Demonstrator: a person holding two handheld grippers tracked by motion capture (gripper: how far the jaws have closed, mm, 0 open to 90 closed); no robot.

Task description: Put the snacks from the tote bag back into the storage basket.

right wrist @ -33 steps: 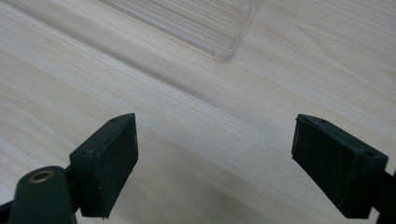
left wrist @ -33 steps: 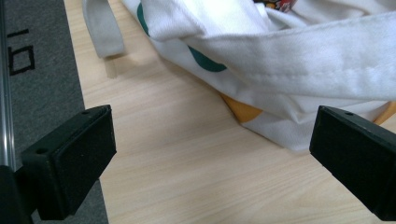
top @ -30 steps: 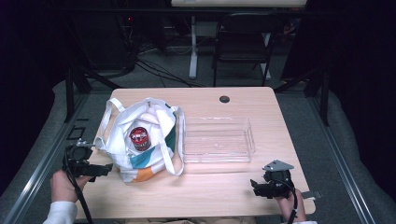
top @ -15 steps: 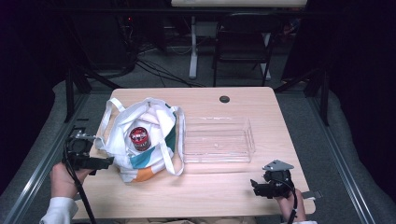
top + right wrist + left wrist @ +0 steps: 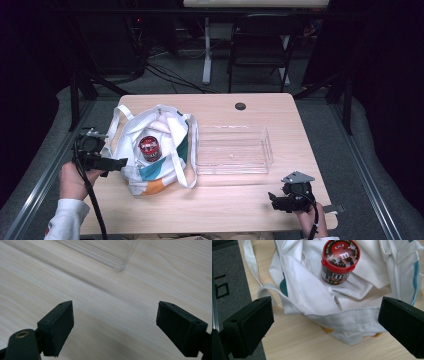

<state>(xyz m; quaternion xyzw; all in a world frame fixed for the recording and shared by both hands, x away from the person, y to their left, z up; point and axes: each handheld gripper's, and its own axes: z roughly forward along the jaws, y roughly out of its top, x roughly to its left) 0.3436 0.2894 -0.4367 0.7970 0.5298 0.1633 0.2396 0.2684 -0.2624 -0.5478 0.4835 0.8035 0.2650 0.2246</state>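
Observation:
A white cloth tote bag with teal and orange panels lies open on the left half of the wooden table. Inside it stands a red-lidded candy tub, whose lid and label also face the left gripper view. My left gripper is open at the bag's left edge, its jaws spread wide on either side of the bag's hem. My right gripper rests open low over bare wood near the table's front right, nothing between its jaws.
A clear plastic tray sits empty in the middle of the table, right of the bag; its near corner shows in the right gripper view. A round cable grommet sits near the far edge. A chair stands beyond the table.
My left gripper has risen and moved forward along the bag's left side, now pointing at the bag. The right gripper has stayed put.

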